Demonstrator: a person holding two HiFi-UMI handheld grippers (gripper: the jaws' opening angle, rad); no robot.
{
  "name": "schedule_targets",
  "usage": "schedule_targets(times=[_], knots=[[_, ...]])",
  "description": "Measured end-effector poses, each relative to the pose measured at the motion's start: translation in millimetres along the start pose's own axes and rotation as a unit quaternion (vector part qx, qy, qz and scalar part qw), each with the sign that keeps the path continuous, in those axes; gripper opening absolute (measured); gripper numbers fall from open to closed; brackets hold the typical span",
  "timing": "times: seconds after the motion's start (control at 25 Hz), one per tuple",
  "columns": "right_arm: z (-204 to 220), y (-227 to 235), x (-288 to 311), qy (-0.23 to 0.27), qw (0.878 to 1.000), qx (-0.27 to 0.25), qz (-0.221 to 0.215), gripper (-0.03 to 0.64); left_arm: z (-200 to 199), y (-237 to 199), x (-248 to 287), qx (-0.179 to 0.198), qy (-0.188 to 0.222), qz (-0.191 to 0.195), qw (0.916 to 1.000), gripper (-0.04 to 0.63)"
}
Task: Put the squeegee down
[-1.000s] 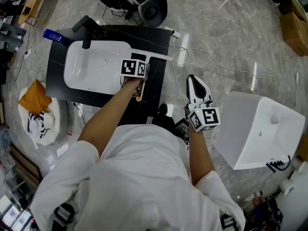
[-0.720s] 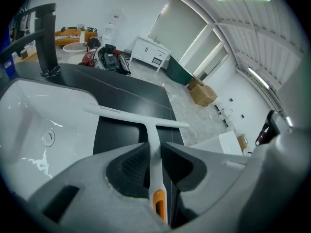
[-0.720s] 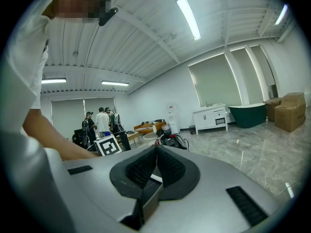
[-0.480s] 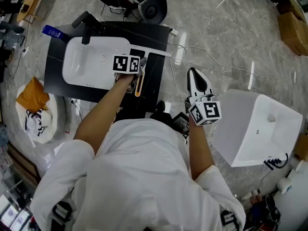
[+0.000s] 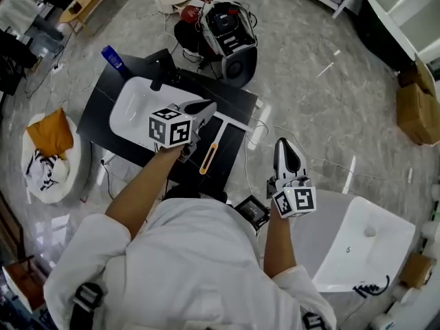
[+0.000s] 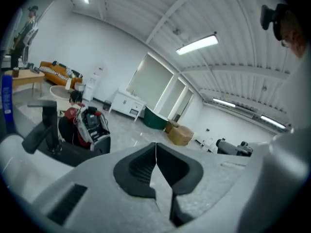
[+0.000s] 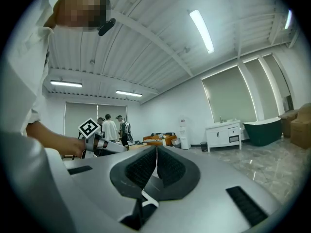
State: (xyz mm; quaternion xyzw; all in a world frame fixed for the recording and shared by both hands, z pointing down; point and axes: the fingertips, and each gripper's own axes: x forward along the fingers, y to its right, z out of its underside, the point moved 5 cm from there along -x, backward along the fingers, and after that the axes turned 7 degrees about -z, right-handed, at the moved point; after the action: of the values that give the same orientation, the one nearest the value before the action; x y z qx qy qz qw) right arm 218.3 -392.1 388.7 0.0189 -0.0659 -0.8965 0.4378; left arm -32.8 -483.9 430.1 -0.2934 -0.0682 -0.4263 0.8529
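Note:
The squeegee [image 5: 208, 155], white with an orange slot in its handle, lies flat on the black counter [image 5: 237, 98], just right of the white sink [image 5: 130, 105]. My left gripper [image 5: 201, 106] hovers above the sink's right edge, apart from the squeegee, and is shut with nothing in it [image 6: 156, 147]. My right gripper [image 5: 285, 150] hangs over the floor to the right of the counter, also shut and empty [image 7: 156, 152]. Both gripper views look out level across the room, and the squeegee does not appear in them.
A black faucet [image 5: 161, 71] and a blue bottle [image 5: 112, 57] stand at the sink's far side. Behind the counter sits a black and red machine [image 5: 230, 26]. A white basin [image 5: 357, 246] stands on the floor at lower right. Cables [image 5: 265, 129] trail beside the counter.
My left gripper has come off the squeegee's handle and lifted away, leaving the squeegee lying on the counter. The head view has shifted, and the right gripper has stayed over the floor.

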Motion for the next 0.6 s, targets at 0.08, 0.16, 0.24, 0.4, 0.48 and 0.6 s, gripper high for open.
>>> schedule_targets(times=[0.08, 0.16, 0.24, 0.4, 0.48, 0.6], knots=[[-19.8, -6.2, 10.7, 0.017, 1.0, -0.011, -0.017, 0.015, -23.8, 1.8, -22.2, 0.015, 0.048, 0.014, 0.9986, 0.017], [-39.7, -15.0, 16.1, 0.027, 0.999, -0.023, -0.033, 0.015, -40.9, 8.3, -46.5, 0.026, 0.092, 0.03, 0.9949, 0.016], [-60.0, -23.6, 22.3, 0.038, 0.997, -0.037, -0.05, 0.015, -55.7, 16.5, -69.7, 0.042, 0.13, 0.041, 0.9897, 0.017], [-88.8, -43.0, 32.1, 0.057, 0.994, -0.052, -0.082, 0.015, -74.4, 32.1, -112.9, 0.079, 0.191, 0.051, 0.977, 0.016], [-93.8, -53.5, 32.4, 0.06, 0.992, -0.051, -0.095, 0.015, -76.4, 41.8, -132.4, 0.094, 0.217, 0.058, 0.9699, 0.017], [-94.9, -67.0, 36.4, 0.059, 0.991, -0.049, -0.113, 0.015, -74.9, 53.6, -156.3, 0.127, 0.242, 0.054, 0.9604, 0.017]])
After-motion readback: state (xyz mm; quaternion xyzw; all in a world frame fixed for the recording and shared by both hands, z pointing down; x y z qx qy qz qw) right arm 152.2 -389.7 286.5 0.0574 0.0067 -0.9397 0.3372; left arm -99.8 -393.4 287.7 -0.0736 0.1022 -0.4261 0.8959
